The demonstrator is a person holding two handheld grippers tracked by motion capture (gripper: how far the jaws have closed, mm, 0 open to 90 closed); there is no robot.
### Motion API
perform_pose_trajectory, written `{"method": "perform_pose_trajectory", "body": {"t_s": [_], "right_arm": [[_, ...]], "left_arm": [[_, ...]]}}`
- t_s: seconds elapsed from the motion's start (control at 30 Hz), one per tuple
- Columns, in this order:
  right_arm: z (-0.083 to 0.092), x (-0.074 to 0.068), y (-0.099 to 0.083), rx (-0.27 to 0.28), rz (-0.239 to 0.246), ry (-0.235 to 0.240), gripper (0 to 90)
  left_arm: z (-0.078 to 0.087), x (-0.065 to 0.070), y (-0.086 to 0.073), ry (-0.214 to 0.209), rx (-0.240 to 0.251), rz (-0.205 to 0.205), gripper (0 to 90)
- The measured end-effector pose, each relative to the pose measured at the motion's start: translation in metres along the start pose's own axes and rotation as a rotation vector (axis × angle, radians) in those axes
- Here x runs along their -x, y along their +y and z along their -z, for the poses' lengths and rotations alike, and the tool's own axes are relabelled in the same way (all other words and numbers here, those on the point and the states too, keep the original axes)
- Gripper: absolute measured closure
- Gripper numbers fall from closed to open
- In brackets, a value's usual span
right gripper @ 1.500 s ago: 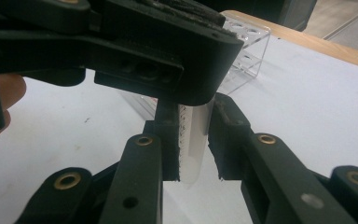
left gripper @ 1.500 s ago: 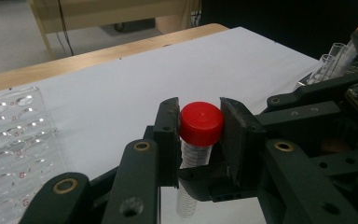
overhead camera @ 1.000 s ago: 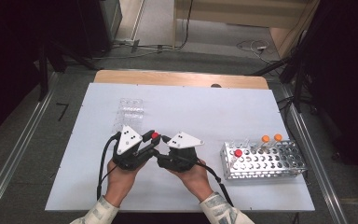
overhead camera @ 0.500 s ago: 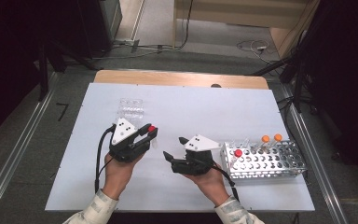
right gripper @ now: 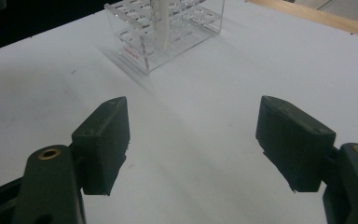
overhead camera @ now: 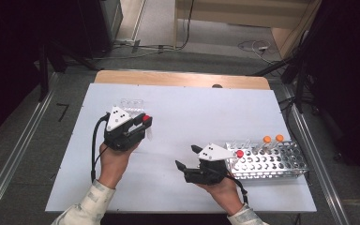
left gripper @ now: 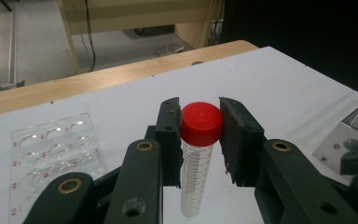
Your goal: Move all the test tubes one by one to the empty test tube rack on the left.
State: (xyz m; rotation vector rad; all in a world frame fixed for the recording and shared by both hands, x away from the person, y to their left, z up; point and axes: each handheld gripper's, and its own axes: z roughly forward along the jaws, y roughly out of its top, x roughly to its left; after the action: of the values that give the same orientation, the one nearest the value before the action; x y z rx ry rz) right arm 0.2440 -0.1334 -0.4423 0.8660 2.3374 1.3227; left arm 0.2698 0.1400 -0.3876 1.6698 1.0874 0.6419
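From the high view, a clear well plate (overhead camera: 132, 104) lies on the white table (overhead camera: 192, 112) at about 12 o'clock from the left gripper (overhead camera: 143, 125), just beyond it. That gripper is clenched on a red-capped tube (left gripper: 199, 140), pads pressing the cap from both sides, the tube hanging upright above the tabletop. Bare table stretches between the two hands, with nothing standing in the way. The right gripper (overhead camera: 186, 157) has just been opening; its jaws stand wide apart with nothing between them, pointing toward 9 o'clock. Touching it at 3 o'clock stands the tube rack (overhead camera: 267, 161), holding another red-capped tube (overhead camera: 239, 153) at its near-left corner and two orange-capped tubes (overhead camera: 273, 139) at the back. The rack sits near the table's right edge; the wooden strip (overhead camera: 183, 78) borders the far edge.
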Motion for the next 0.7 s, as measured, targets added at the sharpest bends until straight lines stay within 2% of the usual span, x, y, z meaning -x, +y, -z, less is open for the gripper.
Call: {"method": "perform_pose_trajectory", "body": {"t_s": [0.3, 0.7], "right_arm": [[0.008, 0.001, -0.004, 0.003, -0.002, -0.003, 24.1], [0.01, 0.002, -0.004, 0.007, 0.001, -0.004, 24.1]], "left_arm": [[0.001, -0.007, 0.007, 0.02, 0.015, 0.007, 70.4], [0.006, -0.017, 0.013, 0.047, 0.029, 0.017, 70.4]]}}
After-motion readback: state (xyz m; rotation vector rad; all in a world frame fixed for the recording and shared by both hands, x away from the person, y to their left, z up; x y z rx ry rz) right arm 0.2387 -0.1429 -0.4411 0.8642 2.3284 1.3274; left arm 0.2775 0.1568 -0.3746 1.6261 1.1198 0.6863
